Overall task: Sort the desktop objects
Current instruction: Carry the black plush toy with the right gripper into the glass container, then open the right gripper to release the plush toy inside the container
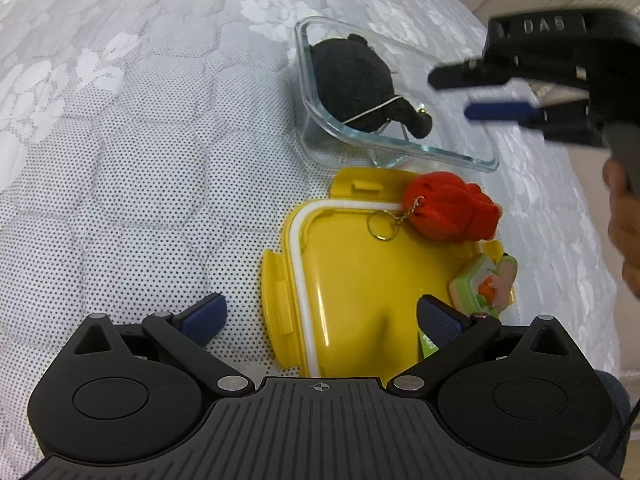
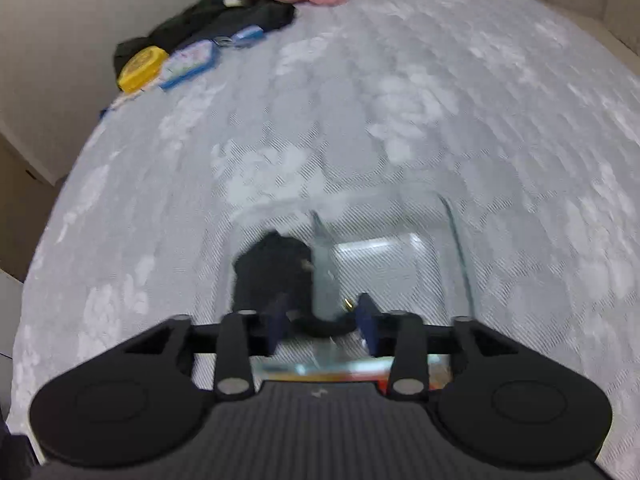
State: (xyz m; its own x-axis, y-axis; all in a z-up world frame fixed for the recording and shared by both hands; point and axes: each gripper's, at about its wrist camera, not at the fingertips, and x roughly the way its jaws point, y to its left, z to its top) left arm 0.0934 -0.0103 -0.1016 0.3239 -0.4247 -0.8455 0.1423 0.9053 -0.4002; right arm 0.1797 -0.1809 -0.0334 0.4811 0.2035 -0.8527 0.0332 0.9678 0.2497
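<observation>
Already sorted: black plush toy (image 1: 352,80) inside clear glass container (image 1: 440,152). Left to sort: red fabric keychain pouch (image 1: 450,208) on yellow plastic lid (image 1: 344,280). Right gripper (image 1: 480,92) apart, empty; left gripper (image 1: 320,316) wide apart.

Left claw (image 1: 320,320) gapes wide; right claw (image 1: 460,94) parted.

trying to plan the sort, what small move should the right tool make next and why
Probably swing the right tool over to the red plush keychain on the yellow lid. The black plush already lies in the glass container, and the tool is open and empty above it.
</observation>
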